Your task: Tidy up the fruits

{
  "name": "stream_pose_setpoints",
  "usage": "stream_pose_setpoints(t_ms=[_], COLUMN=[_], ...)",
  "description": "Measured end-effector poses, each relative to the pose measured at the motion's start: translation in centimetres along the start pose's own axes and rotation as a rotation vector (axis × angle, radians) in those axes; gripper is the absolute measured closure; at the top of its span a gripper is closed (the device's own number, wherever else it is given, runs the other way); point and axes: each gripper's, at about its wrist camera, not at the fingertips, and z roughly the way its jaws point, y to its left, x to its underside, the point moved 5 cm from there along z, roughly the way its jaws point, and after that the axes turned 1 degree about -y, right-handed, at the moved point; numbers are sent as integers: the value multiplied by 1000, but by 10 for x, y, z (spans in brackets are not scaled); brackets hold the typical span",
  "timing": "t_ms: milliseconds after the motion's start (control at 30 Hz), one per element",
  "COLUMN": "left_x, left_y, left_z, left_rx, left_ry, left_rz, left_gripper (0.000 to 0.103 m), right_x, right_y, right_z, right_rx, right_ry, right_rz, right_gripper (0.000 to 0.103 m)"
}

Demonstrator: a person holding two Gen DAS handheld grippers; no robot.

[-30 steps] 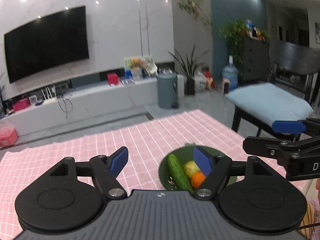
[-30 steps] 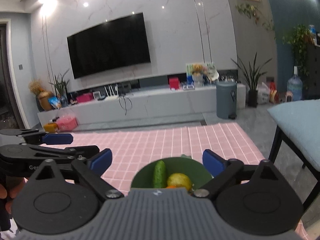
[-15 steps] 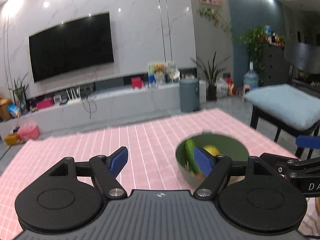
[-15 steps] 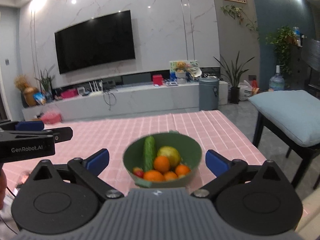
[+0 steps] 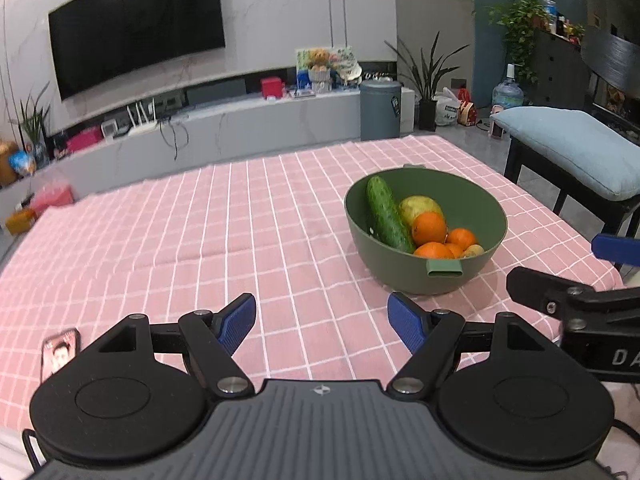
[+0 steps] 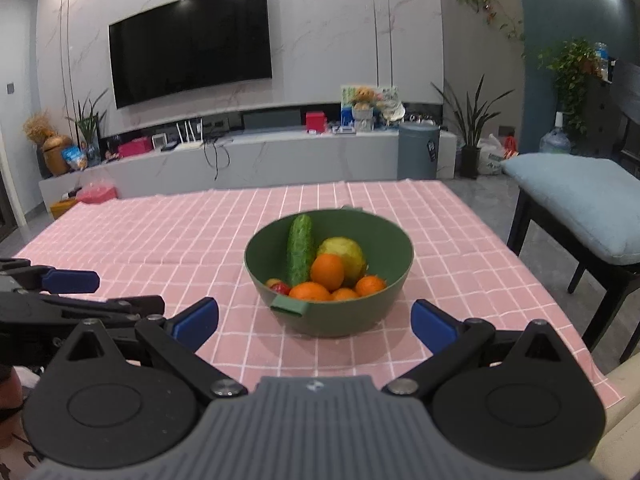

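Bare pink tablecloth (image 5: 248, 240) spreads left of the green bowl (image 6: 332, 320), whose rim alone fences the fruit.

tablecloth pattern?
Pink with a white grid; the tablecloth shows best in the right wrist view.

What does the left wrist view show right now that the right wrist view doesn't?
Only the left wrist view shows a phone lying on the cloth near the left gripper. Only the right wrist view shows a red fruit low in the bowl beside the cucumber. Both show the green bowl, oranges, the pink checked cloth, and the open right gripper.
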Motion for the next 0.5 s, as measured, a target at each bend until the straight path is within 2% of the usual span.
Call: stream_pose_setpoints(t_ms=[200,500], left_x=[12,11], left_y=[1,3], left_z=[2,2], left_rx=[7,20], left_ry=[38,54], left_rz=[-20,-36], left_gripper=[15,15], right_x=[1,3], right_y=[-1,-2], right_z=[8,10], right_rx=[-14,-20], right_ry=[35,52], right_rz=[8,16], right_gripper=[5,5])
